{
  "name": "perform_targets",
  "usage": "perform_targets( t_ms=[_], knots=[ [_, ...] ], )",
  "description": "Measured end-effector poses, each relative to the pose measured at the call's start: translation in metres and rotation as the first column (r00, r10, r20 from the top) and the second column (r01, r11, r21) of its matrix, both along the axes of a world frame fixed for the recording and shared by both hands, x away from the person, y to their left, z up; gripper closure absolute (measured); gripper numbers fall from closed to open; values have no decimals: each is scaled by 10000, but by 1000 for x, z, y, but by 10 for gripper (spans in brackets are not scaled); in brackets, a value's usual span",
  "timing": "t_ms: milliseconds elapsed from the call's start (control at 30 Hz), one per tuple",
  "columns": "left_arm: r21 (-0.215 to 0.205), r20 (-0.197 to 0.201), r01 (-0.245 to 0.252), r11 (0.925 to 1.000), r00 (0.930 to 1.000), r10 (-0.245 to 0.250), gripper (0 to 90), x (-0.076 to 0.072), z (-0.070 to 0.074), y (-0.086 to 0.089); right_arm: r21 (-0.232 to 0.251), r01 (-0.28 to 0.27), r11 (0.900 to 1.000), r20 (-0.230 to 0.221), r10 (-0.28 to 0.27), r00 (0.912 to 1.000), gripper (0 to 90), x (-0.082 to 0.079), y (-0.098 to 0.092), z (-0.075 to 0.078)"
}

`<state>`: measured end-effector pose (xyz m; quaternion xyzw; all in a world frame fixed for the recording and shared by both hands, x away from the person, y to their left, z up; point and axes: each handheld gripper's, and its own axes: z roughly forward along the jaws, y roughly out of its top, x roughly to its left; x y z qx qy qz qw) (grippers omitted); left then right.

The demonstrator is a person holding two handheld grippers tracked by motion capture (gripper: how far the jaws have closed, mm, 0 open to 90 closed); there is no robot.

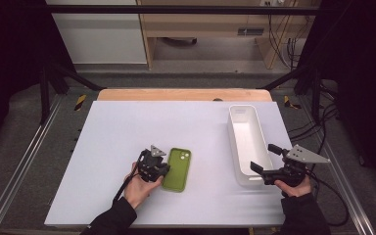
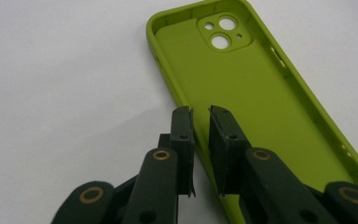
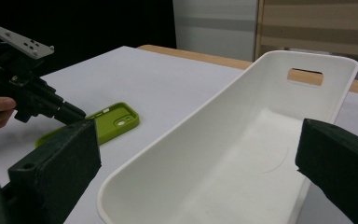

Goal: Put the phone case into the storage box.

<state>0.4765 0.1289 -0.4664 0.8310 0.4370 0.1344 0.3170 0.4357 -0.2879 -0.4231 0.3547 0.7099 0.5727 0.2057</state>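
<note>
One white desk (image 1: 127, 147) carries a long white bin (image 1: 247, 142) and a green phone case (image 1: 177, 169), lengthwise away from the person, camera cutout far. Left gripper (image 2: 200, 114) jaws, nearly closed, straddle its near-left rim; right gripper (image 1: 263, 157) jaws gape around the bin's end, not touching it.

I am looking at a phone case (image 1: 177, 169) that is showing a plain lime green, inside and along its rim, with no pattern. The tabletop (image 1: 127, 132) is showing a flat pale white with a faint lilac tint, and its far edge is showing light wood. The bin (image 1: 245, 142) is reading as plain glossy white. My left gripper (image 2: 200, 112) is appearing matt black, with brass-coloured rivets on its links. My right gripper (image 1: 264, 159) is appearing black too, with a light grey plate on top. The sleeves (image 1: 111, 220) are looking black, and the floor around is looking dark grey.
</note>
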Motion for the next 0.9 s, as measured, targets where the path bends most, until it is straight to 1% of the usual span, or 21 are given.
perform_targets(
  t_ms=[233, 600, 733, 800, 900],
  knots=[
    [101, 30, -60, 9999, 10000, 59, 841, 0, 0, -1, 0, 4, 10000, -13, -4, 10000, 5, 0, 0, 0],
    [158, 52, -71, 9998, 10000, 70, 863, 1, 1, -1, 6, 33, 10000, -9, -33, 10000, 5, 0, 0, 0],
    [235, 67, 13, 9997, 10000, -15, 866, 2, 1, -2, -7, 39, 10000, -20, -39, 10000, 5, 0, 0, 0],
    [375, 65, 126, 9992, 9999, -129, 868, 3, 2, -2, 2, 36, 10000, -13, -36, 10000, 6, 0, 0, 0],
    [413, 91, 170, 9990, 9998, -174, 868, 3, 2, -3, 6, 39, 10000, -16, -39, 10000, 6, 0, 0, 0]
  ],
)
